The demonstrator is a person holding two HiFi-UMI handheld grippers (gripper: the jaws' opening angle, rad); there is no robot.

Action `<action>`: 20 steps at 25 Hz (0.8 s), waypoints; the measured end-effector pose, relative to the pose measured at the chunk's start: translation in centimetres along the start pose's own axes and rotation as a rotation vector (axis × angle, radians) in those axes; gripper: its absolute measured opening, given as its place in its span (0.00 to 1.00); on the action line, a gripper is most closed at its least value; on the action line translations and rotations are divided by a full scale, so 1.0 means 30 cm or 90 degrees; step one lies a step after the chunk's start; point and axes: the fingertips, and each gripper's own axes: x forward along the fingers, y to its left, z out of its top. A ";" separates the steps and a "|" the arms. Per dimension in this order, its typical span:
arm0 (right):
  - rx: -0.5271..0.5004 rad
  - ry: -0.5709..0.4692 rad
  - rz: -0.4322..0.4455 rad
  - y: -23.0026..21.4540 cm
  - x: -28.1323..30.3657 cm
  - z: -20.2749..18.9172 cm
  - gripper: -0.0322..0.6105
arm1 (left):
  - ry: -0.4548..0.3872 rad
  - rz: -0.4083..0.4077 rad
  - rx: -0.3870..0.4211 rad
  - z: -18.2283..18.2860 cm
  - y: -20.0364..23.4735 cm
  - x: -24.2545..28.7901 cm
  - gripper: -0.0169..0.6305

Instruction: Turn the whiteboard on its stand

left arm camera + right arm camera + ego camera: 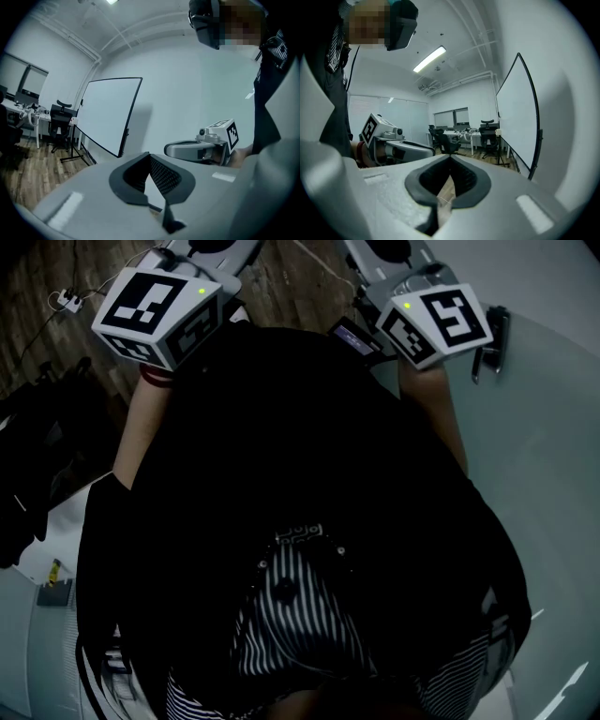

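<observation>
From where I stand, the whiteboard [110,115] is over by the pale wall [197,79]. It sits on a thin dark stand [75,157] on the wood floor [28,173], with its face leaning rather than plumb. Office chairs [58,124] sit behind it.

I would judge it a big, stiff panel, light for its spread but awkward. Its writing face is smooth, and closed tongs would skid on it. The dark frame [132,110] down the near edge looks the better place to take hold, close to the small fitting [125,133] on that edge. That fitting is probably the pivot, though it is too small in these views to be sure. A stand that slender may shift if the board is pushed off-centre.

Both tongs are well apart from the board. The left gripper [149,158] has its jaws together with nothing between them, and the board stands ahead of it and off to its left. The right gripper [450,160] is likewise closed and empty (only floor shows through the slit below its tips). It sees the board to its right, almost edge-on. The person holds both close in front of the chest.

A board leaning like this would fit one waiting to be swung over, and equally one that has already been swung.
</observation>
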 end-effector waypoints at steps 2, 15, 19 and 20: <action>-0.002 -0.005 -0.007 -0.006 -0.002 0.019 0.05 | -0.004 -0.003 0.001 0.011 0.000 0.002 0.01; 0.009 0.015 0.013 0.014 -0.013 0.034 0.05 | -0.013 -0.011 -0.006 0.066 -0.024 0.005 0.01; 0.022 0.016 0.020 0.003 -0.005 0.032 0.05 | -0.008 0.004 -0.007 0.044 -0.005 -0.002 0.01; 0.029 0.019 0.023 0.009 -0.001 0.029 0.05 | -0.002 0.006 -0.010 0.031 0.000 -0.005 0.01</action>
